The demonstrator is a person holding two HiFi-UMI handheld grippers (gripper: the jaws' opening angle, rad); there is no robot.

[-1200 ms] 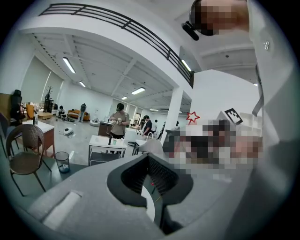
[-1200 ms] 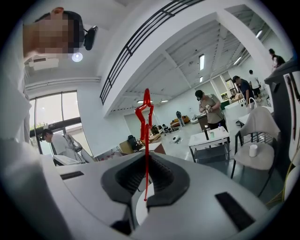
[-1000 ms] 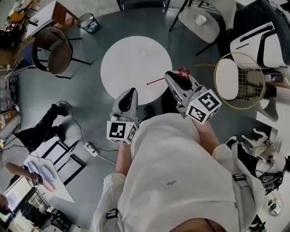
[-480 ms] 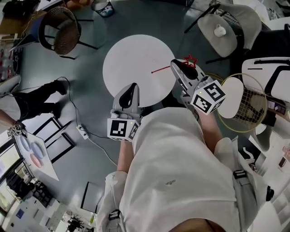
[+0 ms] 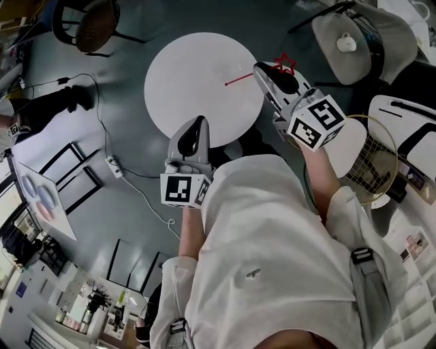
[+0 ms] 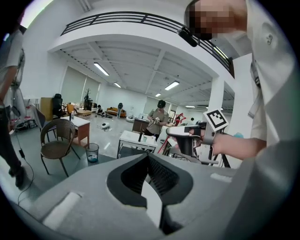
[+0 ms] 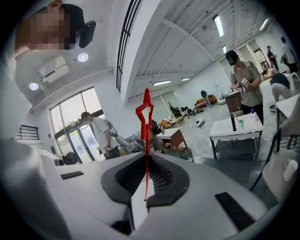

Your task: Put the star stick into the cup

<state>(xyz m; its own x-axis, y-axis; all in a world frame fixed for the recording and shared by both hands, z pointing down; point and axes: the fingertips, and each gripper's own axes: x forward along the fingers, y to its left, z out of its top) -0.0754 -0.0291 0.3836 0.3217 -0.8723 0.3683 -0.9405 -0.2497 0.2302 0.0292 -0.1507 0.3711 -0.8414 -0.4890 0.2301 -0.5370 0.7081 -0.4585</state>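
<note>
The star stick (image 5: 236,80) is a thin red rod with a red outline star (image 5: 285,65) at its end. My right gripper (image 5: 262,68) is shut on it and holds it over the right edge of the round white table (image 5: 197,75). In the right gripper view the star stick (image 7: 145,110) stands up from between the closed jaws of the right gripper (image 7: 145,161). A white cup (image 5: 346,42) sits on a grey seat at the upper right, beyond the right gripper. My left gripper (image 5: 197,123) hangs at the table's near edge; in its own view the left gripper (image 6: 149,159) is shut and empty.
A racket (image 5: 368,163) lies on the floor at the right. A wicker chair (image 5: 95,20) stands at the upper left. A cable with a power strip (image 5: 112,167) runs over the floor on the left. A person's dark legs (image 5: 41,109) show at the far left.
The head view has swung, so the table, the cup and the chair have slid across it. My right gripper with the star stick sits higher and further right in the picture. The left gripper has barely moved.
</note>
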